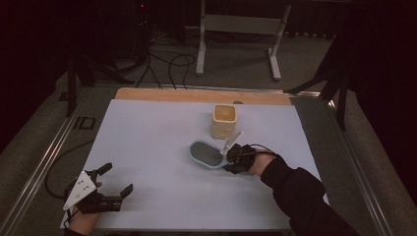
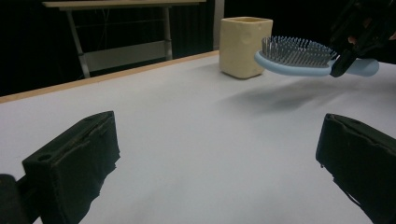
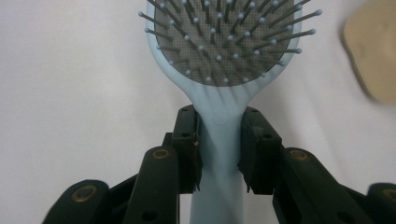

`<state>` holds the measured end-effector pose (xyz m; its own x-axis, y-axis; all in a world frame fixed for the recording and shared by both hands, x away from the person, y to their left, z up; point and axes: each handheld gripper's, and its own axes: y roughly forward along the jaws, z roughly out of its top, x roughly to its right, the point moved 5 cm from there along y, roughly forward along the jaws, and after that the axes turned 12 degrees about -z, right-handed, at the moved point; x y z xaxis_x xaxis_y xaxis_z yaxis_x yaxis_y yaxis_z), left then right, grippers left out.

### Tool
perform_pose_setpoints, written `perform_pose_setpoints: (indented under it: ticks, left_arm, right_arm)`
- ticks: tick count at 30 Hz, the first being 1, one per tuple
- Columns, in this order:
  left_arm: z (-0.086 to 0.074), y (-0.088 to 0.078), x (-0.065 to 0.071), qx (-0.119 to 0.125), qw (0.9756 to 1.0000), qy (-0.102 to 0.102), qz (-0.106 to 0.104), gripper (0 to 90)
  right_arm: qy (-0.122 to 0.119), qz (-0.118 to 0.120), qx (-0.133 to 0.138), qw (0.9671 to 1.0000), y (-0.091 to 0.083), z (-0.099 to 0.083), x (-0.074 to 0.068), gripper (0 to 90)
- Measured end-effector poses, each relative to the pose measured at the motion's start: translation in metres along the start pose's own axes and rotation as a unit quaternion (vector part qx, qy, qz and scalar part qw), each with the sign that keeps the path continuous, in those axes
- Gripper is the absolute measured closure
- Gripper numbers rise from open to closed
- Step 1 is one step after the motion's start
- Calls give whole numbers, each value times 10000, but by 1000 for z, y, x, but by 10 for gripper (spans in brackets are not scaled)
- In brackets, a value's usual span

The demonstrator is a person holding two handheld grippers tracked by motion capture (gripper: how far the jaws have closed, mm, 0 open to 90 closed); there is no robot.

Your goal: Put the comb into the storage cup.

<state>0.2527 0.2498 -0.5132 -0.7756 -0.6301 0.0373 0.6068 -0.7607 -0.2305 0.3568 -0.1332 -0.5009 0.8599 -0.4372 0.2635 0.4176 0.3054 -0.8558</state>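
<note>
A light blue hairbrush (image 1: 206,153) with grey bristles facing up hangs a little above the white table cover. My right gripper (image 1: 231,160) is shut on its handle (image 3: 219,154), with one black pad pressed against each side. In the left gripper view the hairbrush (image 2: 299,58) floats level above its own shadow, in front of a cream square cup (image 2: 245,45). That cup (image 1: 224,120) stands upright just behind the brush. My left gripper (image 1: 118,179) rests open near the table's front left corner, nothing between its jaws.
The white cover (image 1: 162,147) lies over a wooden table whose far edge (image 1: 196,94) shows as a tan strip. Behind the table are cables (image 1: 167,64) on the floor and a metal frame stand (image 1: 241,29). A dark sleeve (image 1: 305,196) enters from the bottom right.
</note>
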Motion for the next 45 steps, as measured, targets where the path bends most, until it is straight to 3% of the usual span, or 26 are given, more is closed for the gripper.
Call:
perform_pose_setpoints:
  ticks: [6,25,29,39,45]
  left_arm:
    - [0,0,0,-1,10000,-2,-1,0]
    - [0,0,0,18,10000,-19,0,0]
    - [0,0,0,24,10000,-12,8,0]
    - [0,0,0,23,10000,-26,4,0]
    - [0,0,0,14,10000,-17,4,0]
  right_arm:
    - [170,59,196,9996,-6,4,1,706]
    - [331,89,710,9969,-26,16,2,706]
    - [347,-42,806,9961,-30,18,4,706]
    - [507,-101,1045,9932,-40,23,11,706]
    - [625,-261,1252,9898,-48,28,19,706]
